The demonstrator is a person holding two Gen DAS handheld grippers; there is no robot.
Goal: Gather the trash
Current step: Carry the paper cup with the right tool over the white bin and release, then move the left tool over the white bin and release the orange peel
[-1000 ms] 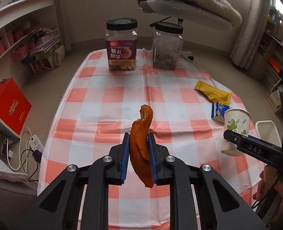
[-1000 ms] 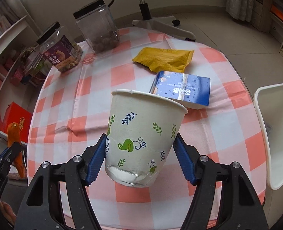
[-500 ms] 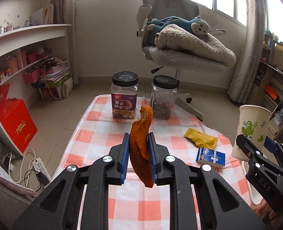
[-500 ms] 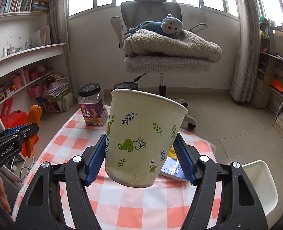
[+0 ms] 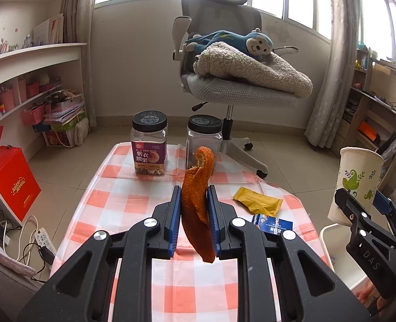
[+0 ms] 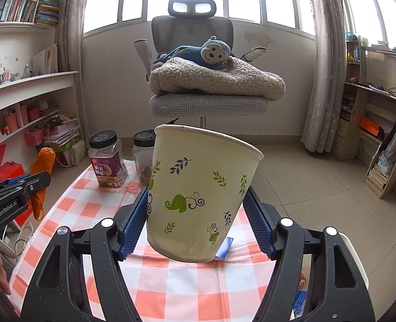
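**Both claws loaded above the checked table**

My right gripper (image 6: 196, 224) is clenched on a paper cup (image 6: 200, 201), which is upright and a little tilted; I cannot see inside it from either view. My left gripper (image 5: 192, 224) is grasping an orange peel (image 5: 196, 204), pressed between the two blue pads, with its ends sticking out above and below them. Both things are held in the air over the near part of the table (image 5: 133, 204).

At the far edge of the table stand two clear jars with black lids. The left jar (image 5: 149, 145) has a purple label and nuts at the bottom. The right jar (image 5: 204, 139) holds a low layer of dark pieces, and the peel partly hides it in the left view.

On the right part of the cloth lie a yellow wrapper (image 5: 257, 204) and, nearer, a small blue packet (image 5: 273, 225). A white bin (image 6: 356, 268) stands just beside the right edge of the table; what it contains I cannot tell. Behind the table is an office chair (image 6: 208, 104) with a fleece blanket (image 6: 216, 80) and a blue monkey toy (image 6: 198, 53) on it.
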